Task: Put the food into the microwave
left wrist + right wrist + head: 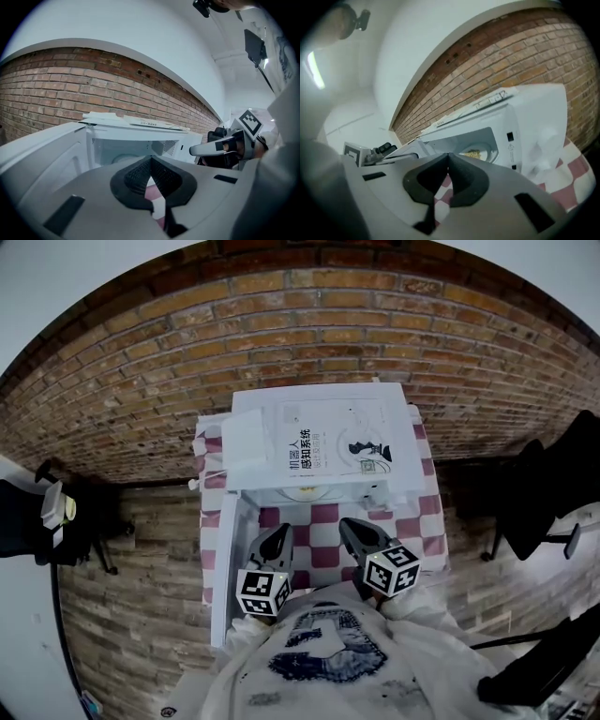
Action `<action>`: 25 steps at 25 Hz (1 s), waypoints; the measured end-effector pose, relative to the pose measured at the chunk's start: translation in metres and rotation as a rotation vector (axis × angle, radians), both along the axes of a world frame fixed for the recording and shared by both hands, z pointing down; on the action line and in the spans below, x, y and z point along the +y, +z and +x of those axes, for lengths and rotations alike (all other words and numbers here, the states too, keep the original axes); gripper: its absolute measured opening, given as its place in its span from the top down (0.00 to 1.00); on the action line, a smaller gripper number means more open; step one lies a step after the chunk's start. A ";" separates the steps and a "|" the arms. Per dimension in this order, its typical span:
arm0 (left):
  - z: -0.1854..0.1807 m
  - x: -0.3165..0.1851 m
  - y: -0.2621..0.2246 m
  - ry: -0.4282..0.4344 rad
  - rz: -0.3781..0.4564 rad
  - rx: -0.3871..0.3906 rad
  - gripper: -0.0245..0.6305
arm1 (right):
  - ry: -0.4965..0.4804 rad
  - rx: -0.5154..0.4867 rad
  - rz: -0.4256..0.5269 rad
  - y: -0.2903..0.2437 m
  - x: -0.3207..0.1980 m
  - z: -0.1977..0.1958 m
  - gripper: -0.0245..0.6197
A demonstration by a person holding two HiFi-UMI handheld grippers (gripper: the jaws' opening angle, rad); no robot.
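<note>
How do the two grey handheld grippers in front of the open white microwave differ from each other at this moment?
The left grey gripper sits beside the open door of the white microwave; the right grey gripper sits toward its right end. The left gripper points almost straight at the microwave; the right gripper slants inward more. Shared: both jaws shut, holding nothing, over the pink-and-white checked cloth.

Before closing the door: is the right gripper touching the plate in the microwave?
Apart. In the head view the right gripper hangs over the checkered cloth, clear of the plate inside the microwave; its jaws are shut and empty.
</note>
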State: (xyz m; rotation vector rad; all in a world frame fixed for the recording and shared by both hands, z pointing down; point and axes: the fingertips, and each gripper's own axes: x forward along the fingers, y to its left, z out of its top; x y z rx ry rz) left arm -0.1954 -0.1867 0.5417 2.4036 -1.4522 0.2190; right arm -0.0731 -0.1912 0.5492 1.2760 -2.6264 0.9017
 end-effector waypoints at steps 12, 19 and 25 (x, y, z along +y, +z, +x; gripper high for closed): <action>-0.011 0.005 -0.028 -0.035 0.080 -0.037 0.95 | -0.020 0.163 0.251 -0.058 0.012 -0.003 0.94; -0.007 0.004 -0.032 -0.032 0.087 -0.041 0.95 | -0.014 0.172 0.270 -0.061 0.012 -0.001 0.94; -0.007 0.003 -0.031 -0.030 0.087 -0.046 0.95 | -0.018 0.178 0.274 -0.061 0.011 -0.003 0.94</action>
